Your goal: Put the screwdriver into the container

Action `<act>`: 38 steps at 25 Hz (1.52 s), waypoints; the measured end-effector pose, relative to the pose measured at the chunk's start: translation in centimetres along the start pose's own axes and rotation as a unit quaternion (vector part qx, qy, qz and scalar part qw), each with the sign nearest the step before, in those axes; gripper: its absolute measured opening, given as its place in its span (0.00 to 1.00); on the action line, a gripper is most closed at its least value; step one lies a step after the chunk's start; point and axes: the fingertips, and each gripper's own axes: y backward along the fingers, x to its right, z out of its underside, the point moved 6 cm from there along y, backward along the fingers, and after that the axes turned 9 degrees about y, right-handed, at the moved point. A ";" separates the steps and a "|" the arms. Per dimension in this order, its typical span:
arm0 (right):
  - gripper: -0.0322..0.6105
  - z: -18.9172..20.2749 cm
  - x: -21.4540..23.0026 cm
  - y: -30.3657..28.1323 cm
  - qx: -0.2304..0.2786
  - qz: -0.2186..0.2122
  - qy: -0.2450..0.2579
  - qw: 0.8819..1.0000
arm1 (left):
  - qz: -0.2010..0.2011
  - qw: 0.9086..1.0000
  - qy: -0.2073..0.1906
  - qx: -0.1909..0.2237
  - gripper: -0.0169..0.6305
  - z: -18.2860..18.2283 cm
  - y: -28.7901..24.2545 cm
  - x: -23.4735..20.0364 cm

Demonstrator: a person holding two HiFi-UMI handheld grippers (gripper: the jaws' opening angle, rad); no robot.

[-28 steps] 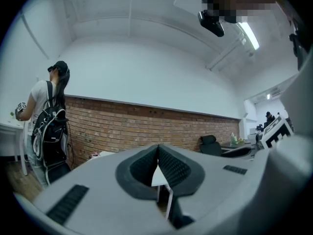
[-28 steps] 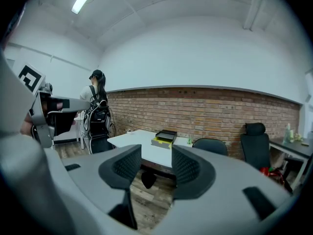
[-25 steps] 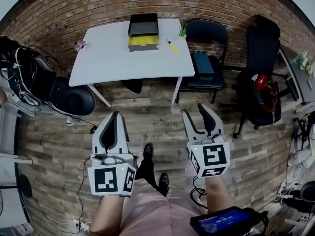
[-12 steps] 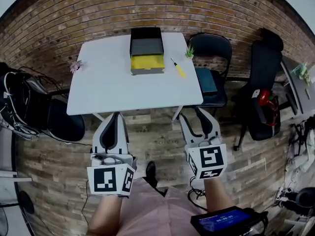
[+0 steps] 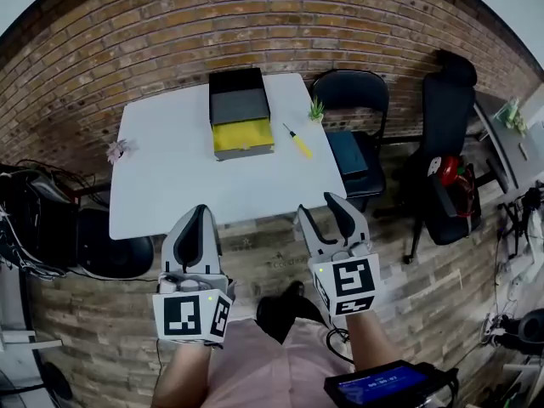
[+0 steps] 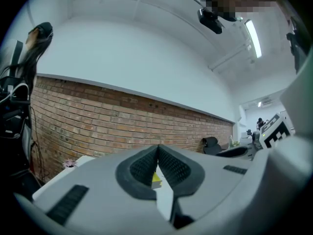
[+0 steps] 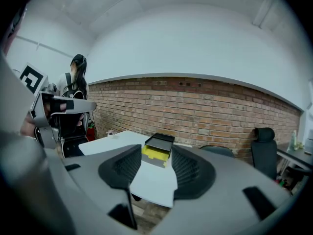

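There, screwdriver (image 5: 298, 142) lies diagonally, tip toward container (image 5: 240, 109).

The black rectangular container (image 5: 240, 109) has a yellow front half. The slim screwdriver (image 5: 297, 142) has a yellow handle. The flat-topped table (image 5: 170, 185) is white, the brick wall (image 5: 127, 49) reddish-brown.

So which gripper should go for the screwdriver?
Probably right. The screwdriver lies right of the container, on the side of the right gripper, whose jaws are apart; the left gripper is shut.
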 end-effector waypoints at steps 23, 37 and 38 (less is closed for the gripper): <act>0.36 1.7 12.0 -19.4 0.003 -0.057 -0.028 0.998 | -0.035 0.998 -0.038 -0.030 0.05 1.7 -19.6 -1.7; 0.36 -1.8 15.7 -28.4 0.024 -0.087 0.001 0.996 | -0.080 0.996 -0.039 -0.001 0.05 -0.7 -26.9 -4.9; 0.36 -1.8 15.6 -28.7 0.021 -0.087 0.001 0.996 | -0.079 0.996 -0.038 -0.002 0.05 -0.6 -27.2 -5.2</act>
